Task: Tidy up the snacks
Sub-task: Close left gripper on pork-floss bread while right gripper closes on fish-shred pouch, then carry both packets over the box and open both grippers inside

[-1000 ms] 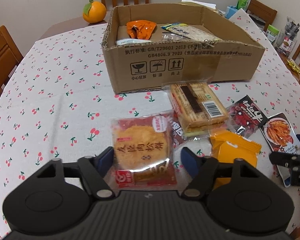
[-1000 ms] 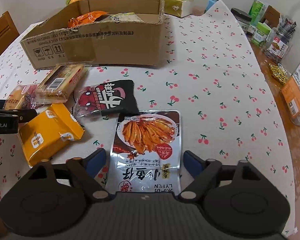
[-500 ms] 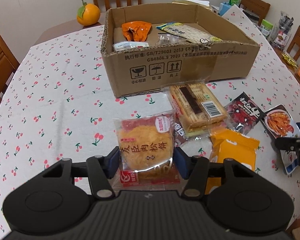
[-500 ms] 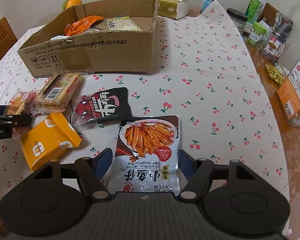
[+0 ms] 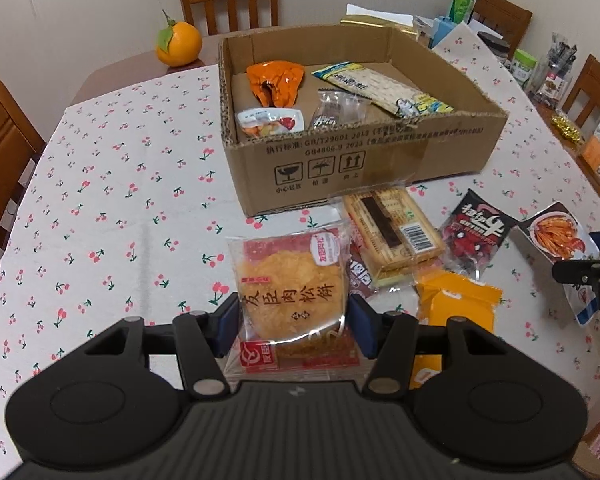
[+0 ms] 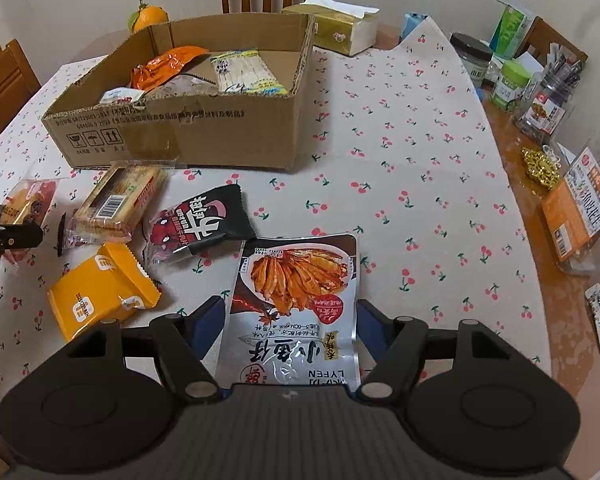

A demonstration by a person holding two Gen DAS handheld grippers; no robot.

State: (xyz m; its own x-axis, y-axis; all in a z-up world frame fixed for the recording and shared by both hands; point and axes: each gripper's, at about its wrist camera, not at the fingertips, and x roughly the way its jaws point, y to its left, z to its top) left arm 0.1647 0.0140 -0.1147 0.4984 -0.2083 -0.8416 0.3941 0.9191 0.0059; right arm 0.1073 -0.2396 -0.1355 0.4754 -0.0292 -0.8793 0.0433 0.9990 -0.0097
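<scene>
Left gripper [image 5: 292, 326]: jaws closed onto pastry pack [image 5: 290, 280], lifted near side of box [image 5: 364, 160]. Right gripper [image 6: 290, 330]: jaws pinching sides of fish pouch [image 6: 300, 308], raised off cloth [image 6: 400, 140], w/ other snacks to its left.

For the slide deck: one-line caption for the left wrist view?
Left gripper jaws clamp a clear-wrapped golden pastry packet before the open brown cardboard box.

The right claw [image 6: 290, 326] grips the silver fish pouch [image 6: 298, 308], just right of the yellow packet [image 6: 100, 296].
</scene>
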